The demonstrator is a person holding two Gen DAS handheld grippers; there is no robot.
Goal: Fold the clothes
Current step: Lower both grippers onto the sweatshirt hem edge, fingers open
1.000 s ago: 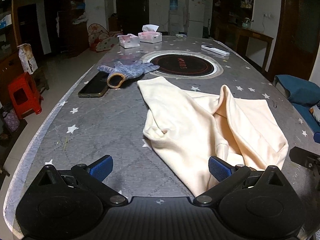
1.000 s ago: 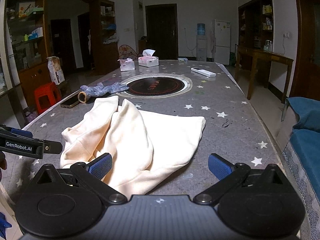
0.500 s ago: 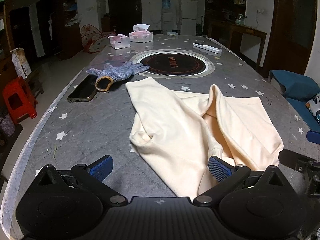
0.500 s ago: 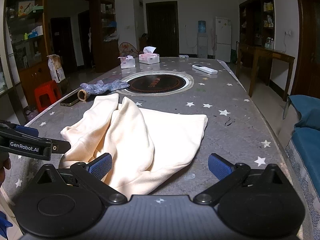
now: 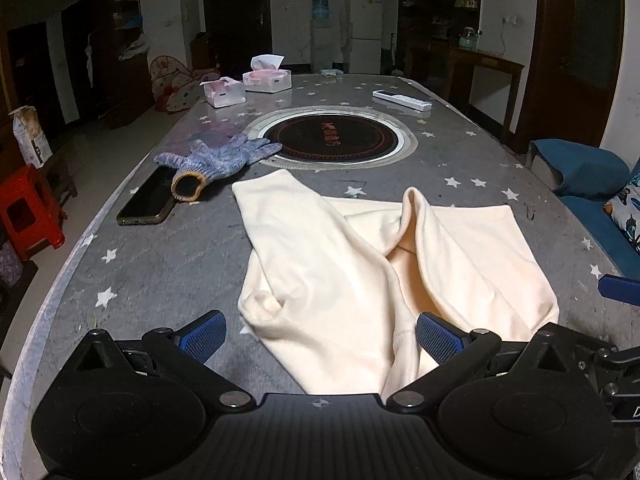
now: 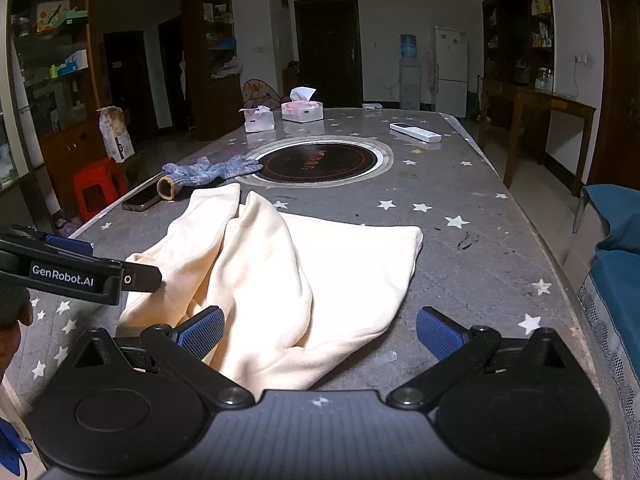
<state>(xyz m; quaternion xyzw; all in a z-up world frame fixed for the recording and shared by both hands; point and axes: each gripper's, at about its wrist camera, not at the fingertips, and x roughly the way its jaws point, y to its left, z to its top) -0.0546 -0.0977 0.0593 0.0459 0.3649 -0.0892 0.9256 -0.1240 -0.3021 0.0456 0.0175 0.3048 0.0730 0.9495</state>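
A cream garment (image 5: 360, 272) lies loosely rumpled on the grey star-patterned table (image 5: 160, 264), with a raised ridge of cloth running down its middle. My left gripper (image 5: 320, 336) is open just above the garment's near edge, nothing between its blue pads. In the right wrist view the same garment (image 6: 288, 272) spreads ahead, and my right gripper (image 6: 320, 332) hangs open over its near corner. The left gripper's body (image 6: 76, 274) shows at that view's left edge, beside the garment's left side.
A grey knit glove (image 5: 216, 160) and a dark phone (image 5: 148, 200) lie at the far left of the garment. Beyond them are a round inset cooktop (image 5: 332, 140), two tissue boxes (image 5: 266, 78) and a white remote (image 5: 402, 100). A blue sofa (image 6: 616, 264) sits right.
The left wrist camera has swung slightly left and closer, so the garment sits more centred between its fingers. The right wrist view has barely shifted. The garment itself has not moved.
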